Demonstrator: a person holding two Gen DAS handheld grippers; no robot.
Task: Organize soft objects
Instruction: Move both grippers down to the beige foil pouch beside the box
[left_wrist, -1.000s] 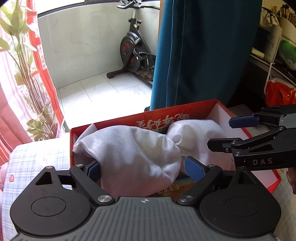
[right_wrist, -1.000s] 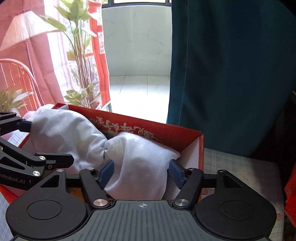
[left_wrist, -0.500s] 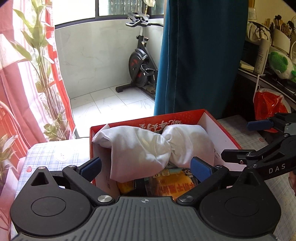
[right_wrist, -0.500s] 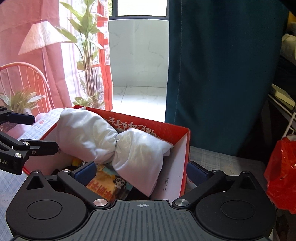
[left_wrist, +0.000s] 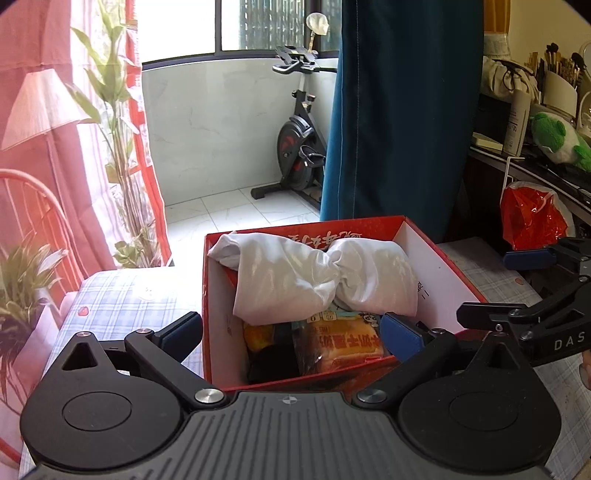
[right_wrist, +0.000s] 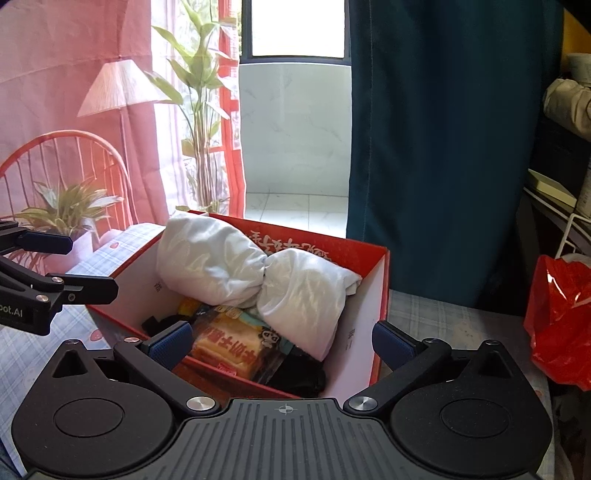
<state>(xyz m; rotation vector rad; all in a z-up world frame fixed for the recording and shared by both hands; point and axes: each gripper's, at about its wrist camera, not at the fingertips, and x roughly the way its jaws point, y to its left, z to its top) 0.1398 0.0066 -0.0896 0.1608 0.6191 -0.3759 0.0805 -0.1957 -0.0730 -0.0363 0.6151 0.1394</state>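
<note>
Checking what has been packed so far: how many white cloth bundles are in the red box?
1. A single white cloth bundle, cinched in the middle, lies across the far end of the red box, on top of a snack packet. More may be hidden under it.

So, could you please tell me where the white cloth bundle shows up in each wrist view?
Left wrist: white cloth bundle centre frame, lying across the far end of the red box.
Right wrist: bundle just left of centre, in the same box.
Shared landmark: the snack packet beneath it.

1 red box (left_wrist: 439, 273), 1 white cloth bundle (left_wrist: 317, 273), 1 snack packet (left_wrist: 340, 339), 2 grippers (left_wrist: 291, 328)
</note>
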